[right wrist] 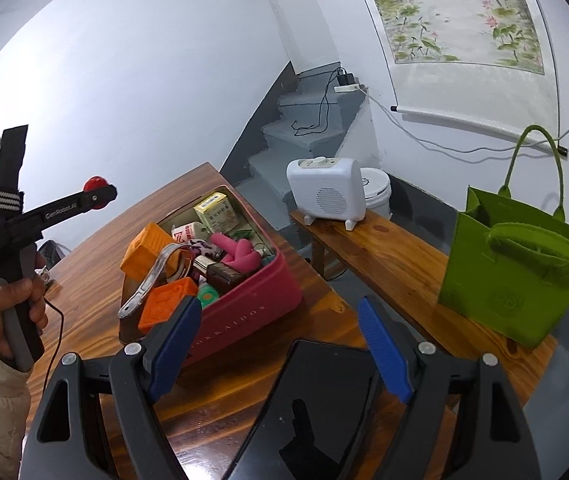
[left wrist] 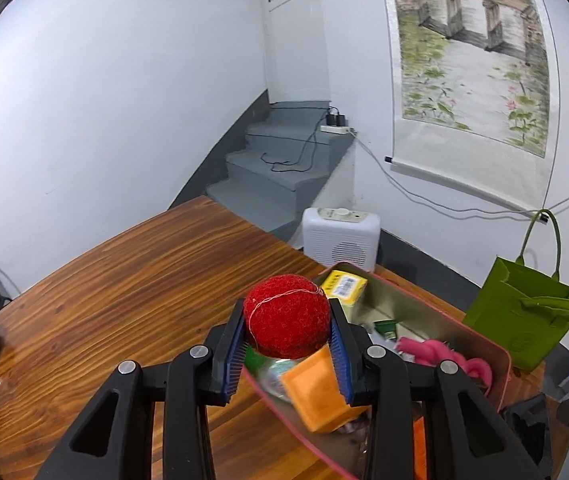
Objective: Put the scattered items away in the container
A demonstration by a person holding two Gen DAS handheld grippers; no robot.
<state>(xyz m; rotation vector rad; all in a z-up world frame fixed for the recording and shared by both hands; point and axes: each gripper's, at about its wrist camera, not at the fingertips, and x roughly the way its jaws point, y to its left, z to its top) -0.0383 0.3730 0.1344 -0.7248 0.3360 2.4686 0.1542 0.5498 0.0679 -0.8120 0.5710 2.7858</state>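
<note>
While we're looking down the left hand-held gripper (left wrist: 288,330), its blue pads are clamped on a fuzzy red ball (left wrist: 287,317) with a thin thread looped round it, and the ball hangs right over the near end of the pink tin (left wrist: 500,384). From the right wrist view we can see that same gripper off to the left, held up in a hand (right wrist: 20,304) with a pale puffy sleeve, the ball just a red blob at its tip, up above the wooden table (right wrist: 96,280) and to the left of the tin. Our right hand-held gripper (right wrist: 280,344) has its jaws wide apart with nothing in them, hovering over a black phone (right wrist: 316,400) that lies flat on the table near the tin's front wall. The tin's already pretty stuffed: an orange box (right wrist: 146,250), a yellow box (right wrist: 216,210), something pink and knobbly (right wrist: 238,256), a grey strap (right wrist: 152,280) poking over the edge. A green felt bag (right wrist: 512,268) stands upright on the bench to the right, and a white heater (right wrist: 326,192) sits on the same bench further back.
</note>
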